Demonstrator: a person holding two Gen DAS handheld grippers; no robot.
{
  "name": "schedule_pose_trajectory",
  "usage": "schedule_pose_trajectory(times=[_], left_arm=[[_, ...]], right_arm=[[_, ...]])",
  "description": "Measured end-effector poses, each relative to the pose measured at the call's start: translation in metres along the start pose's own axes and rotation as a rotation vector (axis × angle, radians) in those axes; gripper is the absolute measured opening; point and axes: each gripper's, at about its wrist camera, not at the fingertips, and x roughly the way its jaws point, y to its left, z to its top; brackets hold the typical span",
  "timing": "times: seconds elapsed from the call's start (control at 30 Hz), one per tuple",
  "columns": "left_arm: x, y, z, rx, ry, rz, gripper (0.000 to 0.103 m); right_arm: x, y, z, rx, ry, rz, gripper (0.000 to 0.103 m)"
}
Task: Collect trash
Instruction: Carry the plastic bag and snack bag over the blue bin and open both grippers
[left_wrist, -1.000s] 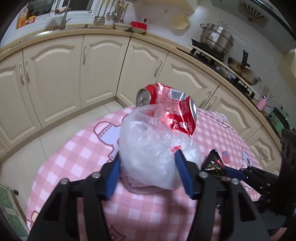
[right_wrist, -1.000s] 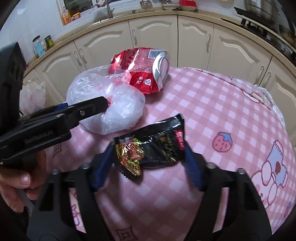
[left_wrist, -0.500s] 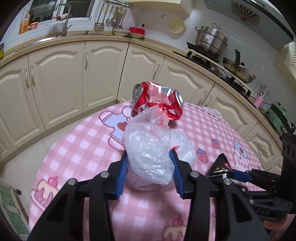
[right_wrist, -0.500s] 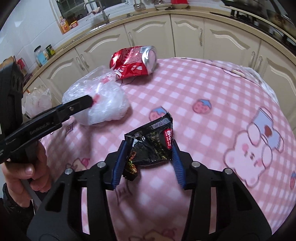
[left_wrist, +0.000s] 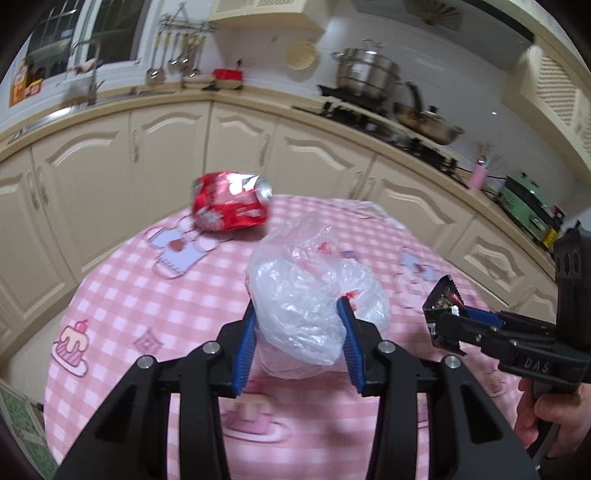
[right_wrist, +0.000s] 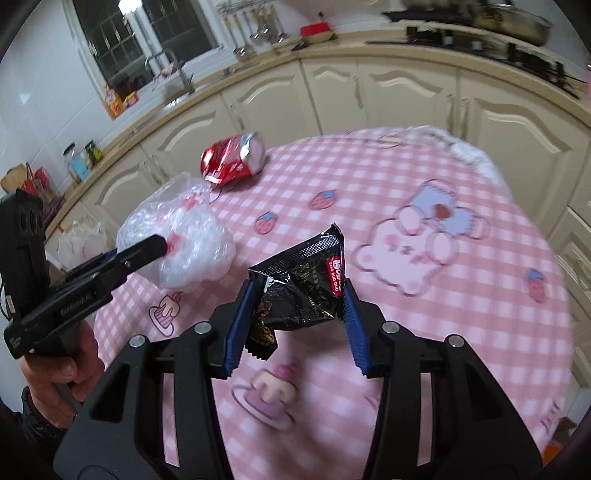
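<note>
My left gripper is shut on a crumpled clear plastic bag and holds it above the pink checked table. The bag also shows in the right wrist view. My right gripper is shut on a black snack wrapper and holds it above the table; the wrapper shows at the right in the left wrist view. A crushed red can lies on its side at the table's far edge, also in the right wrist view.
Cream kitchen cabinets curve round behind the table. A stove with pots stands on the counter at the back right. A white plastic bag sits low to the left of the table.
Both grippers have risen and pulled back from the can, lifting the plastic bag and the wrapper off the table. The can has stayed on the table.
</note>
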Motion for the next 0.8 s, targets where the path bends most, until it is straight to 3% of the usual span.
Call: schedule_pose_trajectory(times=[0.23,0.43,0.63,0.8], left_arm=[[-0.025,-0.085,0.005,0.112,-0.044,-0.110,0.041],[-0.030,-0.181,-0.009,0.244,-0.018,-0.263,0.041],[-0.013,-0.291,-0.047,0.382,0.076,-0.412,0.041],[0.017,-0.368,-0.095,0.469,0.198,-0.487,0.041]], right_arm=[[-0.090,-0.050,-0.007,0.094,-0.148,-0.039,0.046],[-0.189,-0.114,-0.037,0.198,-0.265,-0.183,0.046],[-0.262,-0.197,-0.109,0.390,-0.296,-0.345,0.046],[-0.270,-0.257,-0.180,0.552,-0.245,-0.413,0.046]])
